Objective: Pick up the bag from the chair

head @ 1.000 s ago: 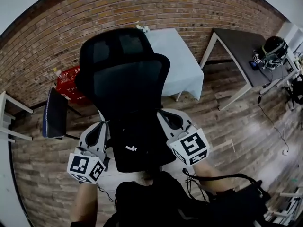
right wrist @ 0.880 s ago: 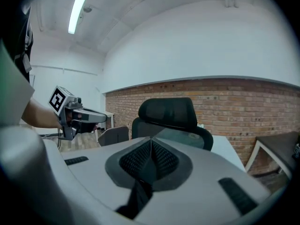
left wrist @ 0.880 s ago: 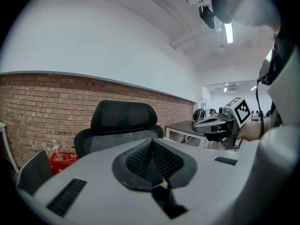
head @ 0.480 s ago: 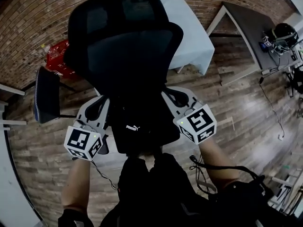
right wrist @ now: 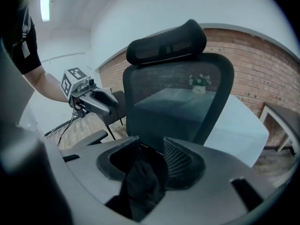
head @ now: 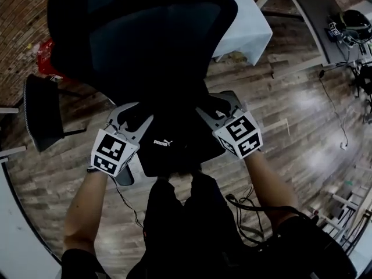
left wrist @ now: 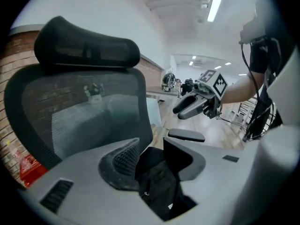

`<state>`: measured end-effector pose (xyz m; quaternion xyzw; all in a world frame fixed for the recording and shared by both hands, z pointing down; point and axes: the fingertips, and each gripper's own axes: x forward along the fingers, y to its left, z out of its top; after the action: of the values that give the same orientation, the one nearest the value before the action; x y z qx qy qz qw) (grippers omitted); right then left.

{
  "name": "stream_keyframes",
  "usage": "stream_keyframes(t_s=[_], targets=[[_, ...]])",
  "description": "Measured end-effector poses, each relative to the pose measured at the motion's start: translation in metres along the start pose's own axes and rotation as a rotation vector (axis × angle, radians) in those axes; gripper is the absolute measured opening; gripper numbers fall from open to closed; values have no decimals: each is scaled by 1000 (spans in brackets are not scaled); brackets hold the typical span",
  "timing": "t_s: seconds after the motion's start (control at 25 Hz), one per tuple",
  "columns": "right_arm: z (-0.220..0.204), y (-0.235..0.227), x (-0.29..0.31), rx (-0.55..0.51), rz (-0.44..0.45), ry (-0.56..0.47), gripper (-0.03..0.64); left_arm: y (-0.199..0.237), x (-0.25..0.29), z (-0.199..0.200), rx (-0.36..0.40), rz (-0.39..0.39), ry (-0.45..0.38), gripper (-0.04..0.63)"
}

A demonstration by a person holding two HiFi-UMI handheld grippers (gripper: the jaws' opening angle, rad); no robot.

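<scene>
bag (head: pixel 172 151) sits on the chair (head: pixel 145 39) seat, just in front of the backrest. left claw (head: pixel 135 116) and right claw (head: pixel 215 103) flank it. Both have just opened partway, with black fabric in each gap but not pinched. Symmetric setup, probably for a level two-sided lift.

White-draped table (head: pixel 250 25), brick wall (head: pixel 17 36), wood floor (head: pixel 302 121), red crate (head: pixel 43 54), dark desk (head: pixel 317 10)

Black bag (head: pixel 173 154), black mesh chair (head: pixel 154 45), red brick wall (head: pixel 18 36).
</scene>
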<state>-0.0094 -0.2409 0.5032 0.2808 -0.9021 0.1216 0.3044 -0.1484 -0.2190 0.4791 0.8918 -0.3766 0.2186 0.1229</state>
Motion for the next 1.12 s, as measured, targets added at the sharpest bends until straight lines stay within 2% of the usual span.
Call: stream_keyframes(t_s=[0.16, 0.24, 0.32, 0.48, 0.64, 0.72, 0.84, 1.0, 1.12], targets=[[-34, 0, 25, 30, 31, 69, 206, 8, 27, -39, 45, -24, 92, 152], [-56, -1, 38, 31, 47, 111, 230, 6, 40, -56, 45, -62, 136, 156], [-78, 1, 50, 39, 72, 153, 250, 2, 54, -75, 49, -110, 189, 232], [-117, 8, 77, 50, 111, 225, 299, 4, 77, -131, 116, -172, 373, 278], [-157, 16, 102, 3, 152, 321, 397, 9, 94, -182, 227, -213, 538, 333], [-171, 17, 112, -18, 171, 346, 411, 13, 102, -198, 269, -222, 577, 341], [-189, 15, 126, -32, 182, 378, 420, 20, 112, -216, 285, -227, 616, 345], [-215, 14, 145, -27, 195, 423, 428, 34, 126, -227, 316, -190, 611, 350], [-235, 12, 157, -59, 195, 469, 460, 38, 131, -243, 333, -216, 653, 358]])
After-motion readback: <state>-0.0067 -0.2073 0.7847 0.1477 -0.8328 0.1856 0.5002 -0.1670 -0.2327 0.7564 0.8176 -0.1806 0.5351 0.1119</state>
